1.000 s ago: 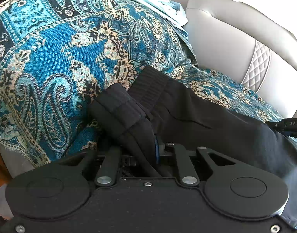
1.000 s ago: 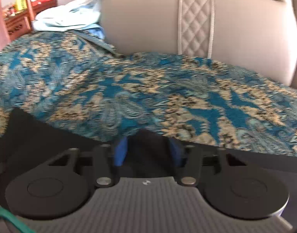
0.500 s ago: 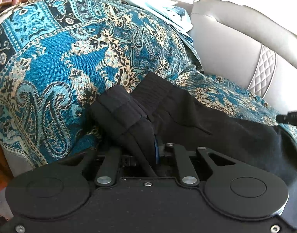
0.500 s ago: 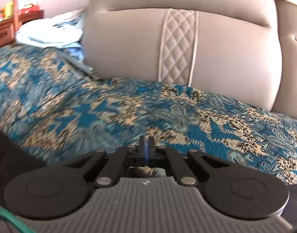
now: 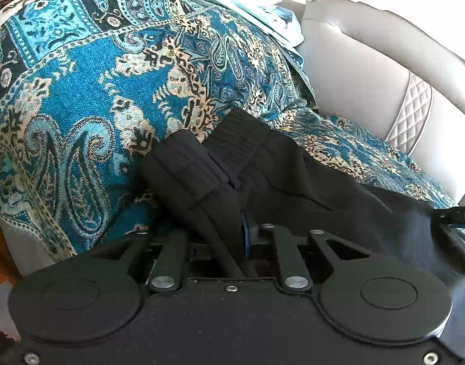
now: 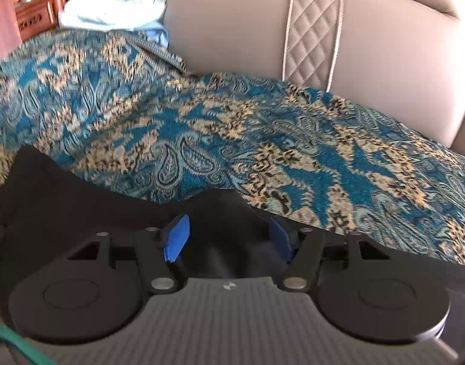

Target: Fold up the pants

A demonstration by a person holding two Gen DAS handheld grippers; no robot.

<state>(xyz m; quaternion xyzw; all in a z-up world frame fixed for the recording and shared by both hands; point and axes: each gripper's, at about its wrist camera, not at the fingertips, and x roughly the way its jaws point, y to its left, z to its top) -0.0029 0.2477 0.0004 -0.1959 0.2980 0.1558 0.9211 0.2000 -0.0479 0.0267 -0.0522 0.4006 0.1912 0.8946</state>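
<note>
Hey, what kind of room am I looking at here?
Probably a living room at home: a beige leather sofa draped with a blue paisley woven throw, black pants laid on it, and carved wooden furniture behind.

A grey sofa [image 5: 369, 70] with a quilted strip on its backrest is carrying everything. A blue paisley throw [image 5: 80, 97] is covering its seat and draping over the armrest. Black pants [image 5: 293, 170] are lying directly on the throw, the ribbed waistband bunching near the armrest and the cloth spreading along the seat's front edge. A pale blue cloth [image 6: 110, 9] is lying crumpled at the far end, touching the backrest and overlapping the throw's edge. Wooden furniture is showing beyond it, blurred.
</note>
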